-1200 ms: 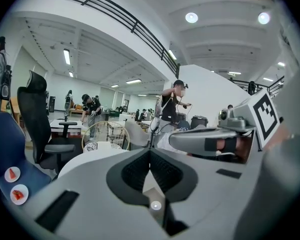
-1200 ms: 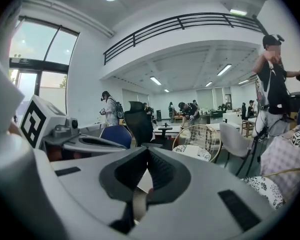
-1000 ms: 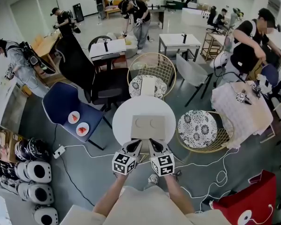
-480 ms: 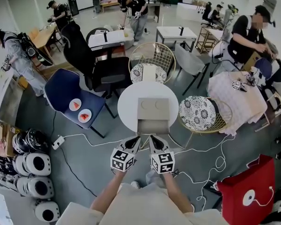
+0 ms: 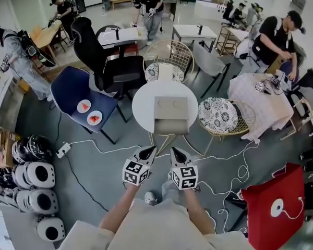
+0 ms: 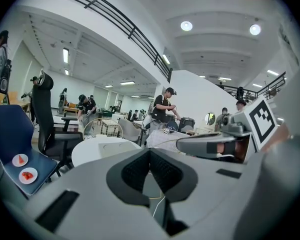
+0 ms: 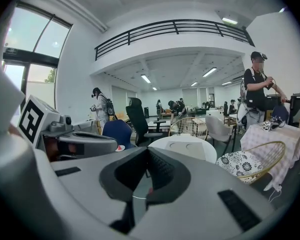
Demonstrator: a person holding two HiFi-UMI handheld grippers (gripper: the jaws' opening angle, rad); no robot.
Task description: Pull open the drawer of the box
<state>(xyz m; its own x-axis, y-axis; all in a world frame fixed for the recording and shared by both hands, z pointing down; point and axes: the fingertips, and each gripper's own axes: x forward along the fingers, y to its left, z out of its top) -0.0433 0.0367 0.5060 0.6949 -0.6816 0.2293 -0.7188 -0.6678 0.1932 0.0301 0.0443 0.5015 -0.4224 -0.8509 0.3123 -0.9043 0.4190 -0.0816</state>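
A beige box [image 5: 171, 107] sits on the round white table [image 5: 143, 104]. Its drawer [image 5: 170, 126] stands pulled out toward me, reaching the table's near edge. Both grippers hang side by side over the floor, short of the table and apart from the drawer. My left gripper [image 5: 148, 151] is shut with nothing in it, and so is my right gripper [image 5: 176, 152]. In the left gripper view the shut left gripper [image 6: 150, 151] points at the table [image 6: 90, 148]. In the right gripper view the shut right gripper [image 7: 147, 151] faces the box [image 7: 187, 145].
A blue chair [image 5: 73, 90] with two small plates stands left of the table. Wire chairs with patterned cushions [image 5: 219, 116] stand to the right and behind. Cables [image 5: 94, 147] cross the floor under my grippers. Helmets [image 5: 28, 173] lie far left and a red bag [image 5: 274, 207] lies right. People work around.
Both grippers have drawn back toward me, from the box's front to over the floor. The drawer has come out of the box. A gap has opened between it and the fingertips.
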